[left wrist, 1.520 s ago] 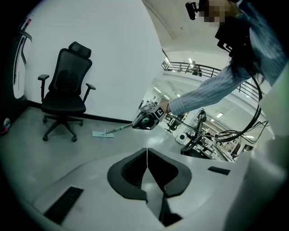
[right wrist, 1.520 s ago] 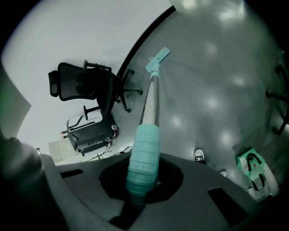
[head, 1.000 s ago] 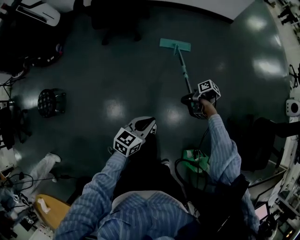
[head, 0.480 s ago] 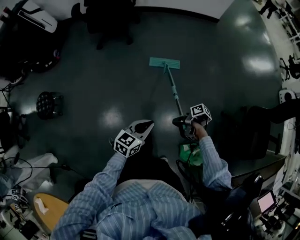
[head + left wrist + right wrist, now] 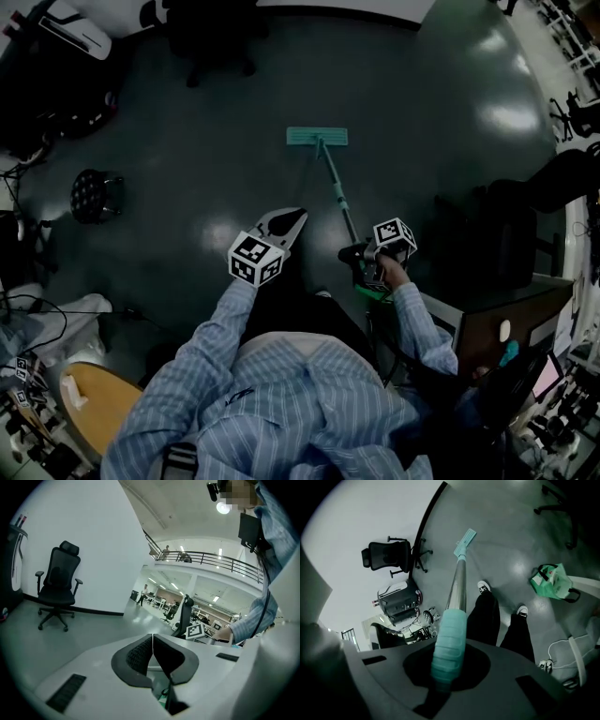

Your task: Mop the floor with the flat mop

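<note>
Floor (image 5: 187, 178) dark and glossy, fills the head view. Mop (image 5: 334, 187) slants across it, flat head (image 5: 317, 137) down on the floor ahead of the person. Right tool (image 5: 447, 667) clamped on the mop's ribbed teal grip (image 5: 451, 637). Left tool (image 5: 152, 645) closed, jaws touching, nothing between them.

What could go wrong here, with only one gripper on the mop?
The right gripper alone clamps the mop's teal grip; the left gripper is shut and off it, so the long handle might twist or slip. The green bag lies near the person's feet, so a backward stroke could snag it.
</note>
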A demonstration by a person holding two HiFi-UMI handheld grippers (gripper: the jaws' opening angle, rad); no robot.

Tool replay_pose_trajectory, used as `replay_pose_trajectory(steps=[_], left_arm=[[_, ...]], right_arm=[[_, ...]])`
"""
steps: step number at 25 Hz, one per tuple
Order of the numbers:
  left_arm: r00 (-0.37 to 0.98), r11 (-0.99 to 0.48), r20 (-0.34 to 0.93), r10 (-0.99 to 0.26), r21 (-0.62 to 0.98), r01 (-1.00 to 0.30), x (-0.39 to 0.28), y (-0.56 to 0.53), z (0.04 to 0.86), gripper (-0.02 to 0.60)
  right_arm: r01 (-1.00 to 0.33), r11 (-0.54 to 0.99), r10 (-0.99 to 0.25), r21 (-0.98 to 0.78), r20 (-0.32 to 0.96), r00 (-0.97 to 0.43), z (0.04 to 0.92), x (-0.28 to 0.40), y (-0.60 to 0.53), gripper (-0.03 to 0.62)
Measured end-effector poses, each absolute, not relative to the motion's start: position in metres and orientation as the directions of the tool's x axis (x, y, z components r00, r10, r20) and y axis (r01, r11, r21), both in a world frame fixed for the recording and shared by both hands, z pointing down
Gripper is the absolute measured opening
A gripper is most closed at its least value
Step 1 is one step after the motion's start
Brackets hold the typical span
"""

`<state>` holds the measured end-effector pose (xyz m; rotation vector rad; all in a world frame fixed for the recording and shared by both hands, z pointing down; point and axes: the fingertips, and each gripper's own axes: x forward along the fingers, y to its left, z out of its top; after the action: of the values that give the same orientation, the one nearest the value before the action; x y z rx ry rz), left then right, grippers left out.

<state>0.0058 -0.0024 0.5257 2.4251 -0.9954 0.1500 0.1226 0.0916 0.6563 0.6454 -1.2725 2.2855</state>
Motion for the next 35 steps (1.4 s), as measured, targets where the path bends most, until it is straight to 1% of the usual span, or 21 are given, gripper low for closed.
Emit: replay_pose_trajectory(steps=[5,14,23,27,31,35], left_arm=[[0.705,-0.574,0.275,-0.654,0.427,-0.699,0.022,0.058,0.519,0.006],[0.705,-0.576,0.296,-0.644,0.418,-0.702,0.03,0.146,0.522,0.006],[0.698,-0.579,0.271,-0.663,0.405,-0.708,0.039,0.179,0.517,0.006],[0.696,-0.569,0.247,-0.674,0.428,-0.703,0.046,0.193,0.509,0.006],[0.723,-0.614,0.236,-0.649,0.399,-0.681,0.056,0.201,0.502,0.006],[0.727,-0.624,0.235,-0.645,0.386,-0.679,0.057,0.205,0.496,0.006]], right_arm=[[-0.579,-0.484,0.159,-0.657,0.584,-0.796,0.65,0.147,0.167,0.009],[-0.64,-0.425,0.248,-0.641,0.597,-0.763,0.643,0.184,0.276,0.009],[-0.672,-0.38,0.318,-0.636,0.592,-0.741,0.631,0.2,0.351,0.009],[-0.687,-0.36,0.362,-0.631,0.584,-0.726,0.621,0.213,0.376,0.009],[-0.681,-0.374,0.362,-0.629,0.578,-0.732,0.61,0.225,0.388,0.011],[-0.684,-0.373,0.371,-0.627,0.575,-0.729,0.61,0.229,0.393,0.011]])
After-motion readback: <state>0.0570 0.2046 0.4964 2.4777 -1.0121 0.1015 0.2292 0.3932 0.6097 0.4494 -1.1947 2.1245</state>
